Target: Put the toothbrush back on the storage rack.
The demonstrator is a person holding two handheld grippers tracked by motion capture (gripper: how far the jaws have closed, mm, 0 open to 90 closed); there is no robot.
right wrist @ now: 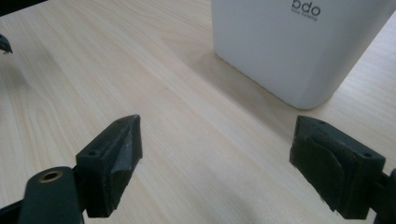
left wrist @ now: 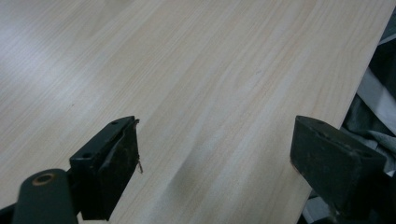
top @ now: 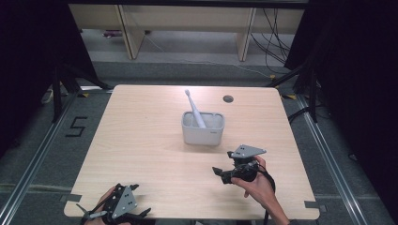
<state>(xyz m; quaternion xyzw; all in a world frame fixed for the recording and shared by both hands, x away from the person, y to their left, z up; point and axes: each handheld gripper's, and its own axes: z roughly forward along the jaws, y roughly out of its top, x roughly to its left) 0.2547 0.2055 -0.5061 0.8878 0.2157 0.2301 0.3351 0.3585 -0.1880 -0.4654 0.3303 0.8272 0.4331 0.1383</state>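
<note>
Pale wooden table point(top: 141, 154), dark room around it.
Toothbrush point(top: 194, 108) already stands in holder point(top: 202, 133); left tool point(top: 123, 208) and right tool point(top: 224, 174) both gape, empty, nothing evidently left.

Marking 1: "bdo" in dark letters on the white holder point(right wrist: 299, 46) wall, at 1 o'clock in the right gripper view; smaller line beneath it too small to read | Marking 2: "5" in black on the grey floor point(top: 28, 154), at 9 o'clock of the table point(top: 141, 154), high view
</note>
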